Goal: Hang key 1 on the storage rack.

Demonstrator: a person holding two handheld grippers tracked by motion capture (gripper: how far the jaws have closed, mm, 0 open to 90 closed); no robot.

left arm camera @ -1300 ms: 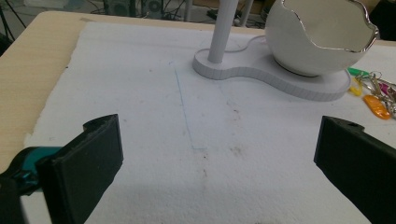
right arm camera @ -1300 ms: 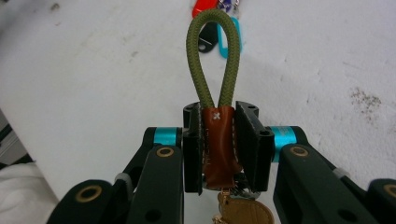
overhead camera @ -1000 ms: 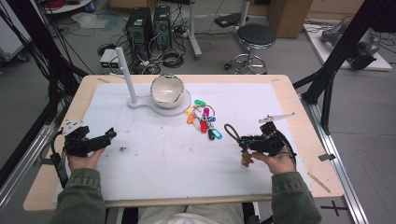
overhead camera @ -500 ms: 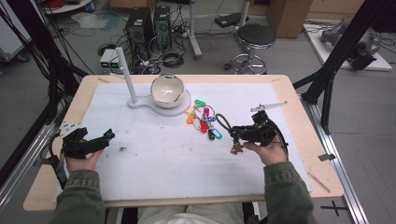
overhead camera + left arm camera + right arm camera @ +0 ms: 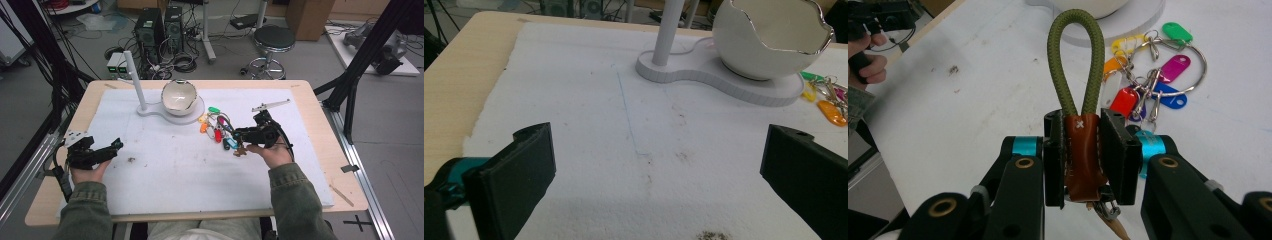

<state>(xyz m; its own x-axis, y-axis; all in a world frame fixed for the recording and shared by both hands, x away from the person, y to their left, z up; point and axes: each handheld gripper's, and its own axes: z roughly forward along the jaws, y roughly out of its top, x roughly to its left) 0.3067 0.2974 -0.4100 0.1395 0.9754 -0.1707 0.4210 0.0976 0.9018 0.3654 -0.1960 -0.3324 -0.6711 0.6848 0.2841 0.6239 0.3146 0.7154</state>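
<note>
My right gripper (image 5: 1087,126) is shut on a key fob (image 5: 1081,150) with a brown leather wrap; its olive cord loop (image 5: 1073,55) sticks out past the jaws. In the high view the right gripper (image 5: 240,135) hovers just right of a bunch of coloured key tags (image 5: 216,127), and a small part of the fob (image 5: 241,151) dangles below. The key tags (image 5: 1148,75) lie ahead of the jaws on the right. My left gripper (image 5: 112,146) rests at the mat's left edge, open and holding nothing (image 5: 659,155). A white stand with a post (image 5: 669,30) and an egg-shaped bowl (image 5: 769,40) sits at the back.
A white foam mat (image 5: 165,170) covers most of the wooden table (image 5: 320,125). The bowl stand (image 5: 178,97) is at back centre. A grey metal bar (image 5: 271,105) lies back right, a thin stick (image 5: 341,195) front right, and dark crumbs (image 5: 131,160) near the left gripper.
My right gripper has carried the fob to the left and away from the person, rising slightly, and is now beside the key tags. The left gripper has stayed put.
</note>
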